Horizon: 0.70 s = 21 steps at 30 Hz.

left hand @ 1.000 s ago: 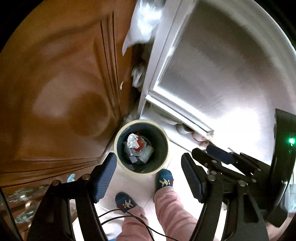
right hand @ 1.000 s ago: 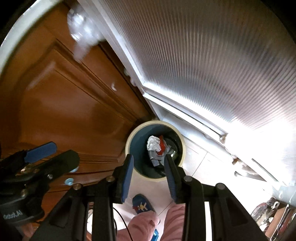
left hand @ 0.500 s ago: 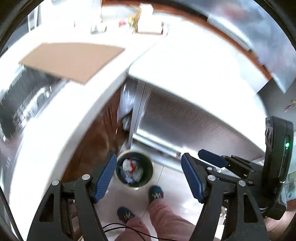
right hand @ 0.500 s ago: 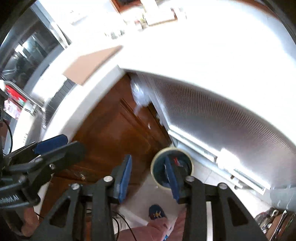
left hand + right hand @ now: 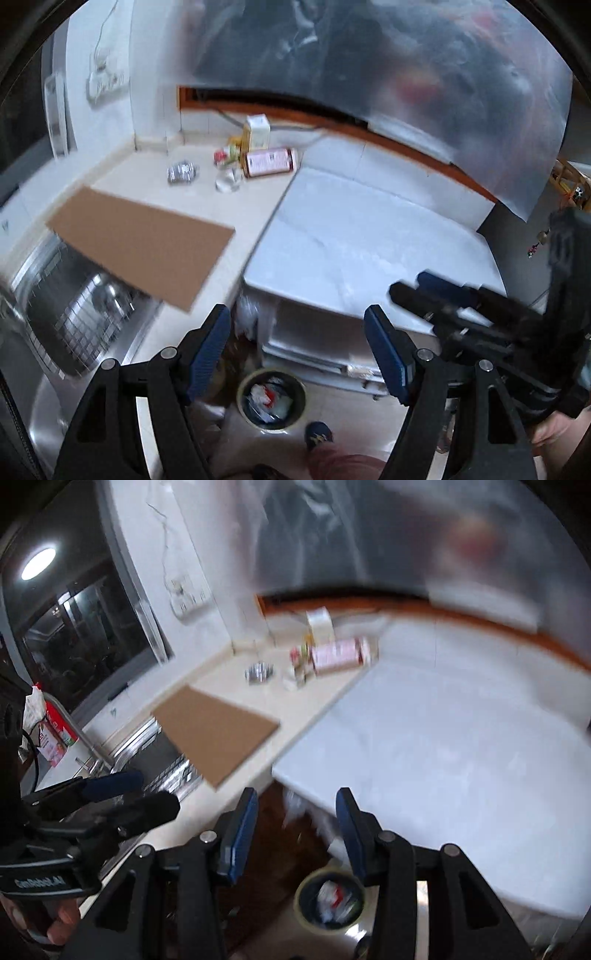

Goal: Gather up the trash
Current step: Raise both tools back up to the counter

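Both views were motion-blurred, the right wrist view worse. The back wall behind plastic sheeting was unreadable, only dark shapes and a red smear. The left gripper point(image 5: 297, 356) had its jaws opening, set wide apart with nothing between the pads. The right gripper point(image 5: 295, 832) was also opening, jaws moderately apart and empty. Each gripper showed at the edge of the other's view, partly cut off. The trash bin point(image 5: 271, 399) stood on the floor far below, by the white cabinet's point(image 5: 362, 236) foot, holding crumpled white and red scraps; its near rim was half hidden by the right gripper in the right view point(image 5: 330, 901). More trash sat on the counter point(image 5: 236, 201) at the back: a pink labelled box point(image 5: 269, 162) lying flat, its print too small to read, a crushed foil piece point(image 5: 181, 172), a cream carton point(image 5: 256, 134). A cardboard sheet point(image 5: 140, 245) overhung the sink point(image 5: 74, 314). Partial lettering on the left gripper's body point(image 5: 38, 882) read roughly "GenRobot.AI", unsure. A slipper point(image 5: 318, 434) and pink trouser leg were cut off at the bottom.
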{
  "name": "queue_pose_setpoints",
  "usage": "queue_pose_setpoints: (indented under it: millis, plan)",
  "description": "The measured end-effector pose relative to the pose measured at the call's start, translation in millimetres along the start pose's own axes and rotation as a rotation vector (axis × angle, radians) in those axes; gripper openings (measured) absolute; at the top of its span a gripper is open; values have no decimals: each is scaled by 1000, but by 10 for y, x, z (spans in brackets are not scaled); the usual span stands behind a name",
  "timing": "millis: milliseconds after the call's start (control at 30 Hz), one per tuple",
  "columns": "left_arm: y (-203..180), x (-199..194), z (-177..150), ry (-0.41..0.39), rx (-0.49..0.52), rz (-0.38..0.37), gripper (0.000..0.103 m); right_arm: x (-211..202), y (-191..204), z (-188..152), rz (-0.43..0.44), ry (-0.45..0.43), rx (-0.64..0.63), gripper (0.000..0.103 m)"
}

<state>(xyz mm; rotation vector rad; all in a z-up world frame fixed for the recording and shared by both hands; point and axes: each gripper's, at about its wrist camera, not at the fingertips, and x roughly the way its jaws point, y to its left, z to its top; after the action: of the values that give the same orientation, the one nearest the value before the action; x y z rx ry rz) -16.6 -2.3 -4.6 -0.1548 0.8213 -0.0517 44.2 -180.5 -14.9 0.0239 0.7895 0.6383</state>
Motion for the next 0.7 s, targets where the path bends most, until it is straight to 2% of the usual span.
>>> queue_pose_setpoints:
  millis: [100, 267, 467, 700]
  plan:
    - [21, -73, 248, -26, 14, 27, 73, -95, 15, 277, -23, -82, -19, 44]
    - [100, -17, 699, -68, 5, 52, 73, -12, -57, 773, -53, -160, -43, 44]
    - [295, 305, 1266, -110, -60, 132, 73, 487, -280, 1395, -19, -135, -88, 44]
    - [707, 1212, 1831, -36, -204, 185, 73, 1383, -526, 2020, 65, -66, -139, 45]
